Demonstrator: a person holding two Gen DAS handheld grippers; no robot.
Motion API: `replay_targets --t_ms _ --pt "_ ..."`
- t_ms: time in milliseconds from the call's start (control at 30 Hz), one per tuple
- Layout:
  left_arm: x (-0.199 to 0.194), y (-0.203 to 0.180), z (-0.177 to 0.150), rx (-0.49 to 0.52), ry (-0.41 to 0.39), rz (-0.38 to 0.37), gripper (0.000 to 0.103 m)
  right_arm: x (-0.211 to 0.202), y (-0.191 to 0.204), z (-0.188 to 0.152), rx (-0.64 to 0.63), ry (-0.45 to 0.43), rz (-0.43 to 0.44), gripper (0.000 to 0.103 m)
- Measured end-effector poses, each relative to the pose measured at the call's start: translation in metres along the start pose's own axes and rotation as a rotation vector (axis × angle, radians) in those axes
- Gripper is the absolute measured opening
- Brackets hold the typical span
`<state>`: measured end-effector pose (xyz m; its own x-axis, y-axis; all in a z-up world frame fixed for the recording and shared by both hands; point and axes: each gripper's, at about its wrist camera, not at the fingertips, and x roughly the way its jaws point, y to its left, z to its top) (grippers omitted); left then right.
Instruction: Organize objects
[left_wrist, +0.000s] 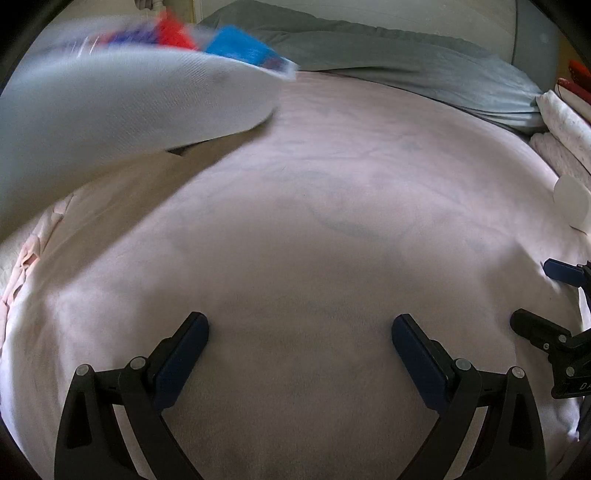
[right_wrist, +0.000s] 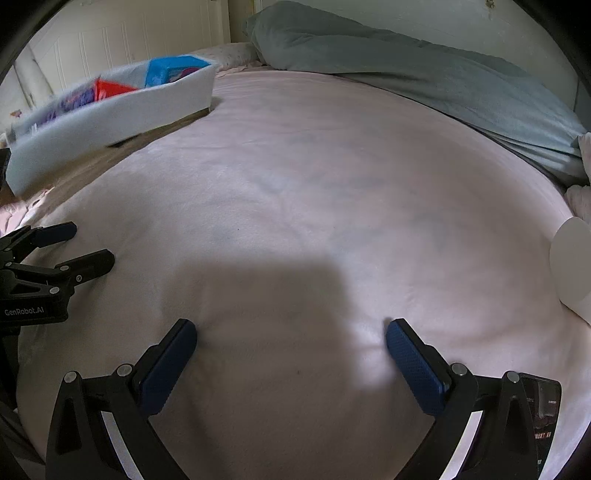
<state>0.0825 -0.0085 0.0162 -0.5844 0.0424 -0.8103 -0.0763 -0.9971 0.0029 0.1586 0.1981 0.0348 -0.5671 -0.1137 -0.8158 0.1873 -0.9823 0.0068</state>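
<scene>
A white fabric bin (right_wrist: 110, 110) sits at the far left of the bed, holding a red box (right_wrist: 110, 88) and a blue box (right_wrist: 166, 72). In the left wrist view the bin (left_wrist: 122, 110) looms close at upper left, blurred, with the red box (left_wrist: 173, 33) and blue box (left_wrist: 240, 46) inside. My left gripper (left_wrist: 300, 332) is open and empty over the pink bedspread (left_wrist: 314, 221). My right gripper (right_wrist: 291, 338) is open and empty over the bedspread (right_wrist: 314, 184). Each gripper shows at the other view's edge, the right one (left_wrist: 546, 295) and the left one (right_wrist: 74, 245).
A grey-green duvet (right_wrist: 424, 74) lies along the far side of the bed. A white round object (right_wrist: 572, 266) sits at the right edge, also in the left wrist view (left_wrist: 570, 201). Folded white cloth (left_wrist: 565, 122) is stacked at far right. A dark phone (right_wrist: 543, 413) lies beside my right finger.
</scene>
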Motion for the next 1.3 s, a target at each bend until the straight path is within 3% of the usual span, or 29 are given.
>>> replay_targets --t_ms 1300 --pt "0.0002 0.0092 0.0018 0.0 0.0 -0.001 0.099 0.001 -0.0024 -0.0005 0.004 0.003 -0.002 0.103"
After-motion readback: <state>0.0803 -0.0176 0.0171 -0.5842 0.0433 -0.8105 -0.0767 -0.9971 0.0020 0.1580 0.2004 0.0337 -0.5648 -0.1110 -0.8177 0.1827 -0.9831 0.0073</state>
